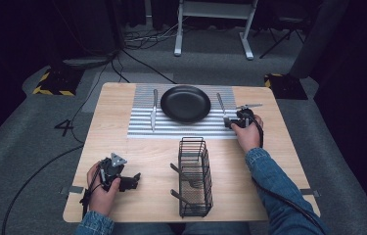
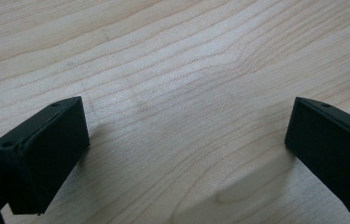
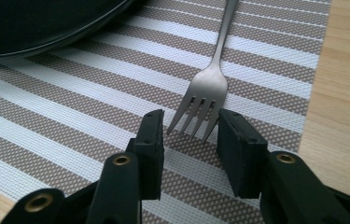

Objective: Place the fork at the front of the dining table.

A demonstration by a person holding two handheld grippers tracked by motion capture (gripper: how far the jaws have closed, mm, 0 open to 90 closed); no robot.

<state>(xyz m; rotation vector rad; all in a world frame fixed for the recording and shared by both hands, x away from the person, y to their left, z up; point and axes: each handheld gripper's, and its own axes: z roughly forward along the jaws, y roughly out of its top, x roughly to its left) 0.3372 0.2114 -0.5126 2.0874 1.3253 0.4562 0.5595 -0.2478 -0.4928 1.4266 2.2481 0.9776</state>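
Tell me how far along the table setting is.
Done: plate and knife lie on the mat. In hand: right tongs straddle the fork tines beside the plate, pads not yet pressing. Left: cutlery in the basket; left tongs open over bare table.

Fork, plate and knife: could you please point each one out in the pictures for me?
Fork [image 3: 208, 84], right gripper view, on the neck just above the tines.
Plate [image 1: 186, 103], high view, on its middle.
Knife [image 1: 154, 111], high view, on the blade.
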